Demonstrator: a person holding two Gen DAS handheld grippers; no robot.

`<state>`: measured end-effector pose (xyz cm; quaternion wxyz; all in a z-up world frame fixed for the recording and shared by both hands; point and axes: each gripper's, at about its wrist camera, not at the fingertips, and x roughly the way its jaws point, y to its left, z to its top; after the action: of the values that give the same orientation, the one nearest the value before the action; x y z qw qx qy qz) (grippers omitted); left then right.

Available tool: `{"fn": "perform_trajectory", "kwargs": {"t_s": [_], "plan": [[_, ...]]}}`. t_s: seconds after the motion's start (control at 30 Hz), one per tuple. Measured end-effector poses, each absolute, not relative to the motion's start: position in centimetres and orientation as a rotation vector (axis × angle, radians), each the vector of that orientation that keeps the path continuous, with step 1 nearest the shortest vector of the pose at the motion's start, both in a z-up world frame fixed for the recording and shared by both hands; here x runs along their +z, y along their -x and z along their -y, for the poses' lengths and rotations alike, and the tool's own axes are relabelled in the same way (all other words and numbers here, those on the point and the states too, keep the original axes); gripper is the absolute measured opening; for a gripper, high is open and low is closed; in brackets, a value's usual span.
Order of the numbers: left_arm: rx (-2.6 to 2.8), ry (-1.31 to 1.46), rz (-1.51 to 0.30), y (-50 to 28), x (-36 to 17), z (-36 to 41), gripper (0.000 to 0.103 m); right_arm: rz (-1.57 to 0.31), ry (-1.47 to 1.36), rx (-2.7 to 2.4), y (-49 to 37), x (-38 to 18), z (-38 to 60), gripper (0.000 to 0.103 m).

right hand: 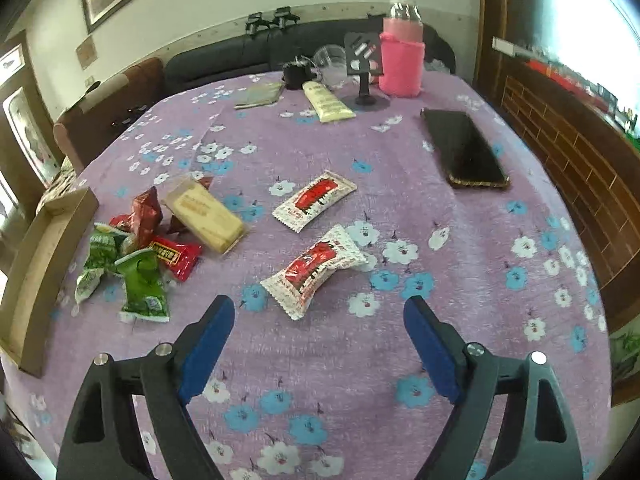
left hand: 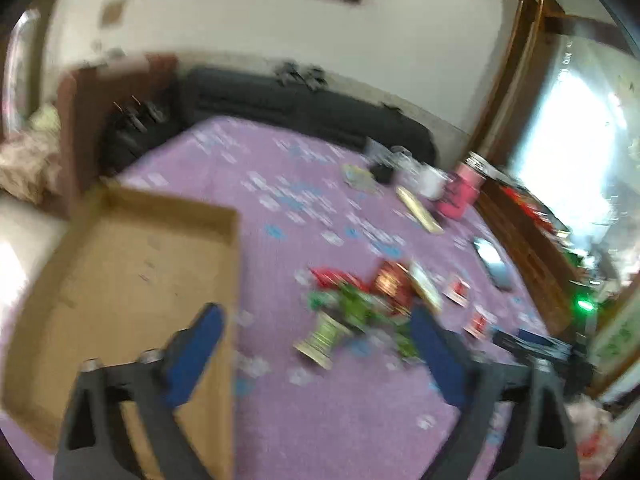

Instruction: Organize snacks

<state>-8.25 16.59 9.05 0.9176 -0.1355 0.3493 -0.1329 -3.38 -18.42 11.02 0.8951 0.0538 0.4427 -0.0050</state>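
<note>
Snack packets lie on a purple flowered tablecloth (right hand: 400,184). In the right wrist view a white-and-red packet (right hand: 316,270) lies just ahead of my open, empty right gripper (right hand: 320,316); a second one (right hand: 314,200) lies farther off. To the left are green packets (right hand: 142,286), red packets (right hand: 176,254) and a beige wafer pack (right hand: 204,212). A cardboard box (right hand: 28,280) stands at the left edge. In the blurred left wrist view my left gripper (left hand: 316,320) is open and empty, beside the box (left hand: 132,280), with the green and red pile (left hand: 360,300) ahead.
A black phone (right hand: 464,152) lies at the right. At the far end stand a pink-sleeved bottle (right hand: 402,60), a phone stand (right hand: 364,76), a cream tube (right hand: 326,100), a clear cup (right hand: 332,64) and a flat packet (right hand: 260,94). A dark sofa (right hand: 240,54) lies beyond.
</note>
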Motion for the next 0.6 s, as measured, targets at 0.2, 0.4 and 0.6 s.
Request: {"fn": "perform_trajectory", "kwargs": {"t_s": [0.2,0.4,0.6], "plan": [[-0.431,0.237,-0.8,7.8,7.5,-11.1,0.075,-0.938,-0.227,-0.062,1.1,9.6,18.6,0.081],[-0.474,0.158,-0.887,5.3,5.2,-4.8,0.075,-0.973,-0.235,-0.086,-2.0,9.2,17.5,0.065],[-0.426,0.068,-0.911,3.1,3.7,-1.5,0.075,-0.976,-0.212,-0.103,-2.4,8.8,18.0,0.025]]}}
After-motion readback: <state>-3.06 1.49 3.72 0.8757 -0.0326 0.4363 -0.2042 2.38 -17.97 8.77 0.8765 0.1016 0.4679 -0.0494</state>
